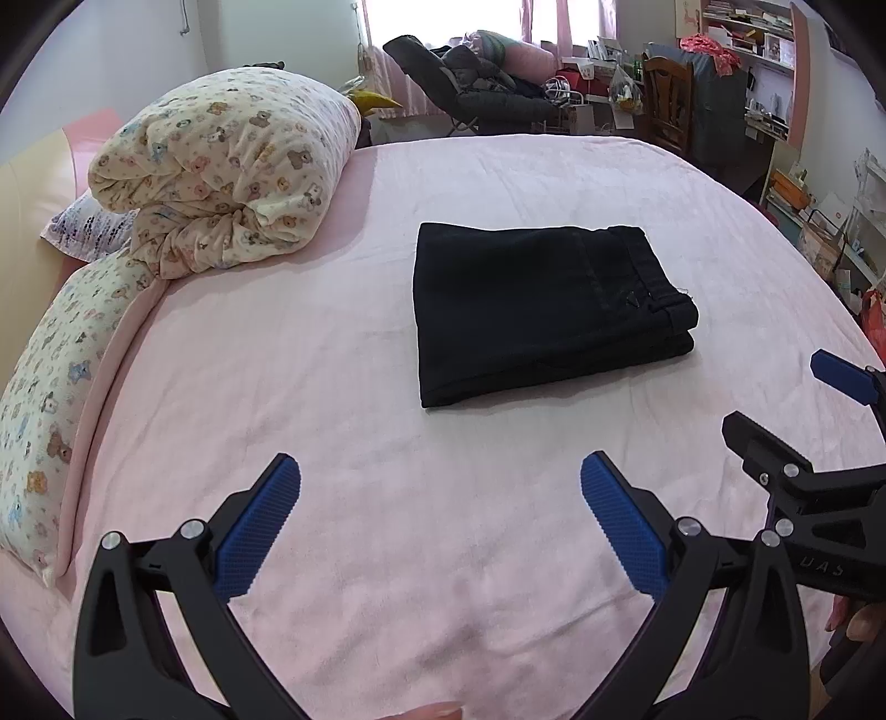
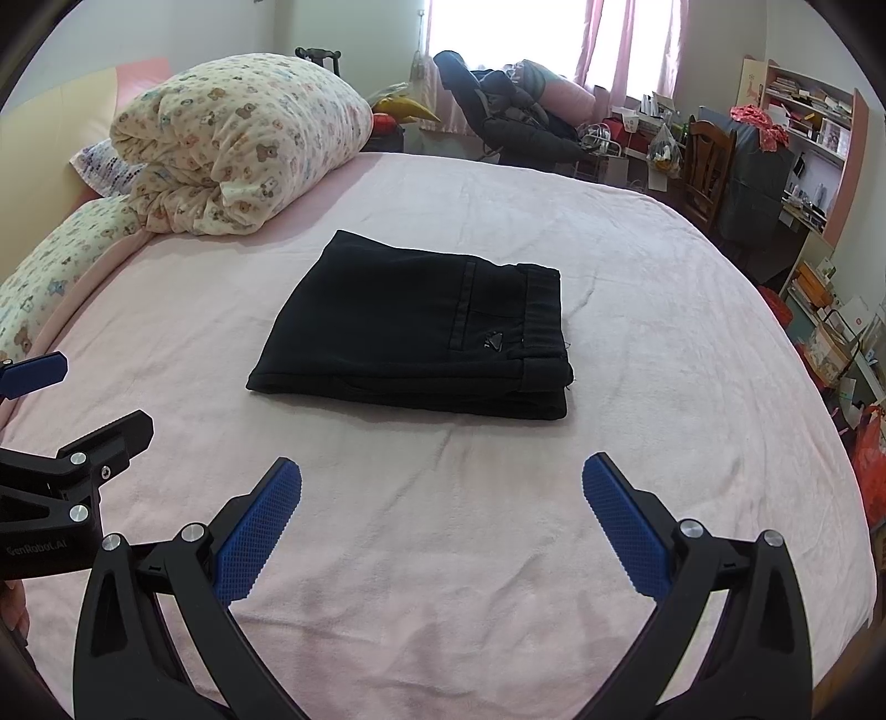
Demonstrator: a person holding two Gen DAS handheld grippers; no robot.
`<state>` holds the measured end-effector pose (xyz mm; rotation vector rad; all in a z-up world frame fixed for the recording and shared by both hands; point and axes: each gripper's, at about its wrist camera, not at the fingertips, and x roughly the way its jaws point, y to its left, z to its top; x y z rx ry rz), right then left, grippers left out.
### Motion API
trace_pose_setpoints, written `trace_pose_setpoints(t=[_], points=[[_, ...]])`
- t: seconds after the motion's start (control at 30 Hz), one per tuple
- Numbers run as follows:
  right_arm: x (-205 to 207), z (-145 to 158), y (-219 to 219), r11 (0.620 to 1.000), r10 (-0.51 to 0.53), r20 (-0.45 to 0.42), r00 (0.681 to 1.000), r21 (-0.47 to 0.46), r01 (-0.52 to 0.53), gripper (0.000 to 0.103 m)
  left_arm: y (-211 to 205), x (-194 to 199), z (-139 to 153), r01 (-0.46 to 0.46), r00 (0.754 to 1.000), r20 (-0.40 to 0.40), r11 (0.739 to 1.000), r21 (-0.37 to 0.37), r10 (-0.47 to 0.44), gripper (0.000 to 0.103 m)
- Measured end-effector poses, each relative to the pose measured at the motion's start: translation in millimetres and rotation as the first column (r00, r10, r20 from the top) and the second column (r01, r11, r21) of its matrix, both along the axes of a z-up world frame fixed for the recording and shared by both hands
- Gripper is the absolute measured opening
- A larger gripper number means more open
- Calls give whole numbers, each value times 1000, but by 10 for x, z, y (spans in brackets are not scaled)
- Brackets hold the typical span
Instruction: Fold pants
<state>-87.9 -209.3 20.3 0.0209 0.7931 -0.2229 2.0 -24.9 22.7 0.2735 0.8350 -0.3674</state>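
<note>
Black pants (image 1: 542, 310) lie folded into a compact rectangle on the pink bed (image 1: 387, 554), waistband to the right. They also show in the right wrist view (image 2: 421, 338). My left gripper (image 1: 440, 476) is open and empty, held above the sheet in front of the pants. My right gripper (image 2: 441, 476) is open and empty too, a little before the pants' near edge. The right gripper also shows at the right edge of the left wrist view (image 1: 792, 399), and the left gripper at the left edge of the right wrist view (image 2: 83, 393).
A rolled bear-print duvet (image 1: 232, 166) and pillows (image 1: 50, 387) sit at the bed's left side. Beyond the bed are a dark recliner (image 1: 470, 83), a wooden chair (image 1: 667, 94) and cluttered shelves (image 1: 758, 50).
</note>
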Motion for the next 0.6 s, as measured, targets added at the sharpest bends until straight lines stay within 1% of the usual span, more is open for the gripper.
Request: trace_pose_setpoints(t=[0.6], points=[[-33,-18,-21,1000,-12,3,1000,0,12,102,-20,11,-3,11,1000,-1,1000,3,-11,101]])
